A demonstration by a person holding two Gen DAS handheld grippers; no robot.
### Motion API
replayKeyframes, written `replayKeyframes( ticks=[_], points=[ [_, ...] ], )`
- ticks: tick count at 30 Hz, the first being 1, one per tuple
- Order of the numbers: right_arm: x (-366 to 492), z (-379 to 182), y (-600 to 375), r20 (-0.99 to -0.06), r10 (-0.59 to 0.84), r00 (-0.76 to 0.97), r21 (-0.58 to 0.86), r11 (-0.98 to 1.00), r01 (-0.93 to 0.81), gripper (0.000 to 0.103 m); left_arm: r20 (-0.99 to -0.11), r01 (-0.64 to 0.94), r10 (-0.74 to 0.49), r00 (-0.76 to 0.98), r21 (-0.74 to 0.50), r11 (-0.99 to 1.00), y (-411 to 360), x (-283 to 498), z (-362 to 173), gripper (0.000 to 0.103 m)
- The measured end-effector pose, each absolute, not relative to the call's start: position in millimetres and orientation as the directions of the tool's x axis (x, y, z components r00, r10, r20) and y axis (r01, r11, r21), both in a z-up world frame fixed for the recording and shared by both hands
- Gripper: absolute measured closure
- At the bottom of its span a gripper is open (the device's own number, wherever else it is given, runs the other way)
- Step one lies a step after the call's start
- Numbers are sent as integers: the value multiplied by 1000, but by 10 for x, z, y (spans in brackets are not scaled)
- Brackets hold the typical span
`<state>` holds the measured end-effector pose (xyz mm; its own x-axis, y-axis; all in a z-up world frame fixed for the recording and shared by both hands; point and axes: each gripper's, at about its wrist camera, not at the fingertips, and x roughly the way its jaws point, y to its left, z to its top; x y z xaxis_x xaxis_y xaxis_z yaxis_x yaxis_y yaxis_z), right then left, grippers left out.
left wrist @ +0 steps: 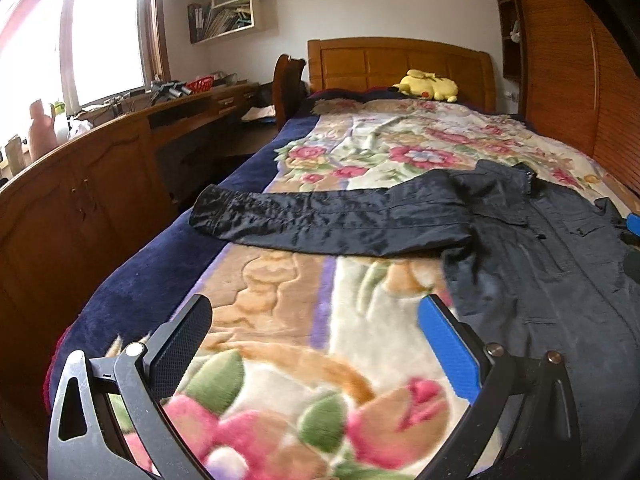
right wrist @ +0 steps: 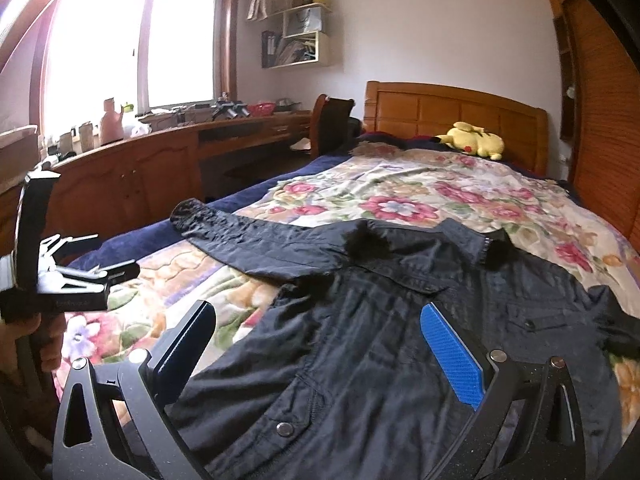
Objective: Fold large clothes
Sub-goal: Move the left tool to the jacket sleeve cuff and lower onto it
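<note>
I am viewing a dark jacket [right wrist: 400,320] that is lying spread flat, front side up, on a floral blanket [left wrist: 400,148] covering the bed [left wrist: 132,280]. The jacket collar [right wrist: 452,248] is pointing toward the wooden headboard [right wrist: 456,120], and one sleeve [left wrist: 320,220] is stretching straight out toward the bed's left edge, its cuff lying at the navy border of the blanket. I am holding the left gripper [left wrist: 316,344] above bare blanket just beside the jacket's lower left side; its jaws are standing wide apart and are gripping nothing. I am holding the right gripper [right wrist: 320,344] directly over the jacket body, near a snap button [right wrist: 285,428] on a pocket; its jaws are likewise standing wide apart, with only fabric showing between them, and I cannot tell whether the fingertips are touching the cloth. In the right wrist view, the left gripper is appearing at the left edge, with a hand [right wrist: 44,344] wrapping its handle. A yellow plush toy [left wrist: 426,85] is lying at the head of the bed, well apart from the jacket. A wooden tabletop [right wrist: 224,120] carrying small items is running along the wall under the window [right wrist: 132,36], and a chair [right wrist: 332,124] is standing beside the bed.
</note>
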<state>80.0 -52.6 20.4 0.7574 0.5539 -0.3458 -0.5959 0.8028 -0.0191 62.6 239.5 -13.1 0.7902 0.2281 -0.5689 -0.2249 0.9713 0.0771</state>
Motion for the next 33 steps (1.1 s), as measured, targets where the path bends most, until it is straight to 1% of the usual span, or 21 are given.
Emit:
replayKeyframes(
  ticks=[11, 15, 16, 18, 21, 24, 27, 31, 33],
  points=[
    [1041, -40, -406, -442, 542, 715, -22, 790, -613, 1, -614, -242, 254, 747, 106, 965, 2926, 1081, -297, 0],
    [1080, -50, -311, -466, 536, 704, -30, 785, -618, 1, -639, -247, 252, 727, 99, 964, 3125, 1349, -366, 7],
    [1082, -49, -291, -471, 536, 701, -31, 784, -620, 1, -646, -249, 247, 722, 90, 964, 3176, 1415, -381, 8],
    [1087, -52, -259, -478, 534, 697, -31, 783, -621, 1, -661, -267, 246, 709, 72, 961, 3289, 1556, -424, 14],
    [1110, -73, -233, -483, 533, 695, -31, 783, -621, 1, -678, -308, 248, 692, 33, 951, 3475, 1768, -504, 19],
    [1128, -91, -232, -487, 534, 691, -27, 782, -623, 1, -690, -341, 265, 674, 29, 940, 3618, 1941, -591, 22],
    [1133, -98, -227, -488, 535, 689, -23, 782, -623, 1, -705, -371, 287, 648, 36, 928, 3749, 2103, -671, 22],
    [1126, -105, -224, -488, 537, 688, -21, 780, -625, 1, -733, -412, 268, 626, -18, 911, 3979, 2294, -757, 22],
    [1133, -109, -224, -488, 539, 687, -20, 780, -626, 1, -747, -425, 267, 609, -23, 905, 4059, 2397, -798, 22]
  ],
)
